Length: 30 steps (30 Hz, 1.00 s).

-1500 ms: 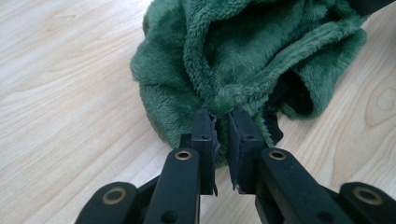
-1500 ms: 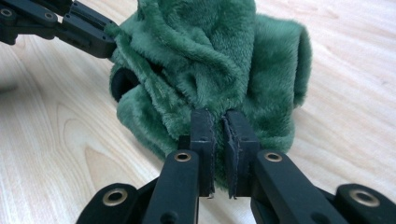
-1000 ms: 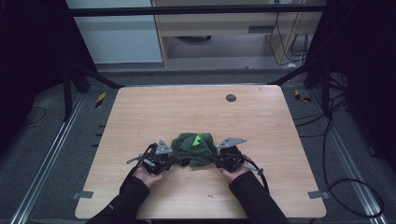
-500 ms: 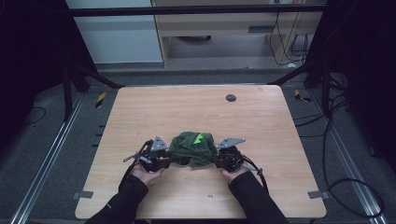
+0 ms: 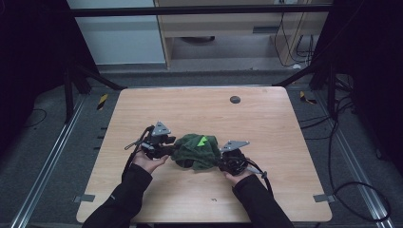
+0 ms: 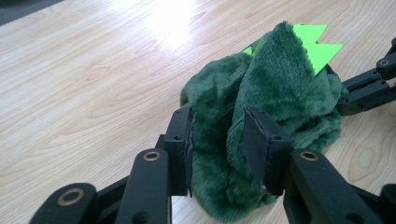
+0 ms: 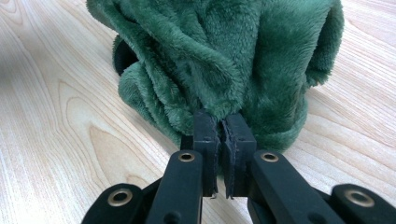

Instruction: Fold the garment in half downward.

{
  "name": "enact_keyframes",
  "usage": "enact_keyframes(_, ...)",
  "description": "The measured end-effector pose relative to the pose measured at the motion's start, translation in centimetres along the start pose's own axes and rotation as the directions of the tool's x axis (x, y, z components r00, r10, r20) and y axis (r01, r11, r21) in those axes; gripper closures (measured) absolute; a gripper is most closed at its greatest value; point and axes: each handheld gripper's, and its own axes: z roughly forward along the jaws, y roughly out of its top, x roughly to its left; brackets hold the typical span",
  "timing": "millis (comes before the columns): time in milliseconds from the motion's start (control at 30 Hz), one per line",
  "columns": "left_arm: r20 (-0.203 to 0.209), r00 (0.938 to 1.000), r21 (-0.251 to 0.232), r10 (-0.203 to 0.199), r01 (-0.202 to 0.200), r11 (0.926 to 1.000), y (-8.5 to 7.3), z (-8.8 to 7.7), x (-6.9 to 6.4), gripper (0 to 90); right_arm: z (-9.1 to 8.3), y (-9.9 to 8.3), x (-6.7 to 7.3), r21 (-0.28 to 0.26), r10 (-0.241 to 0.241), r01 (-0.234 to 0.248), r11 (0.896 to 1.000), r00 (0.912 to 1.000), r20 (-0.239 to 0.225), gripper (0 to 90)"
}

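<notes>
High view: green plush cloth [image 5: 196,152] sits bunched in a heap on the worktop [image 5: 199,109], toward the person's edge of it, with a bright green zigzag patch [image 5: 203,140] on top. Left gripper [image 5: 164,148] is at the cloth's left side, right gripper [image 5: 227,161] at its right side.

Change: compared with the earlier high views, the left gripper has come up a little beside the cloth and its jaws have just been opening. Left gripper view has them apart, a fold of plush between them, the pads no longer squeezing it, though the pile brushes the left pad. Right gripper view: jaws together, clamped on a pinch of the cloth's edge; that hand has not shifted.

Judgement: reads as a release on the left side while the right keeps its hold, likely to take a new grip for folding or spreading the cloth. Work looks early, cloth is crumpled, nothing laid flat.

Around the cloth: a small dark round disc [image 5: 235,99] lies well beyond it near the far edge of the worktop. Grey tape marks [image 5: 81,198] sit at the near corners, well apart from the cloth. Cables [image 5: 351,185] lie on the floor right of the worktop.

In the way: nothing near the cloth. Only snag risk is plush catching on the left pads, or the trailing gripper cable.
</notes>
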Motion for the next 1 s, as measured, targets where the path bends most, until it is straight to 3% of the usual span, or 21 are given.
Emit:
enact_keyframes(333, 0.071, 0.997, 0.041, 0.032, -0.035, 0.9985, 0.8, 1.2, -0.8, 62.5, 0.1, 0.0, 0.0, 0.005, 0.001, -0.001, 1.0, 1.0, -0.001, 85.4)
enact_keyframes(500, 0.107, 0.9933, 0.102, 0.044, -0.054, 0.9933, 0.2, 2.6, -1.4, 71.0, 0.1, 0.0, 0.1, 0.007, -0.003, 0.003, 1.0, 1.0, 0.0, 85.2)
enact_keyframes(667, 0.118, 0.9907, 0.108, 0.068, -0.081, 0.9909, 0.0, 2.6, -1.9, 85.0, 0.1, 0.0, 0.1, 0.005, -0.006, 0.006, 1.0, 1.0, 0.002, 84.4)
enact_keyframes(1000, 0.124, 0.9861, 0.108, 0.111, -0.125, 0.9863, -0.4, 2.1, -2.5, 88.0, -1.1, 0.5, 0.3, -0.039, 0.003, -0.003, 0.999, 0.9999, -0.012, 72.2)
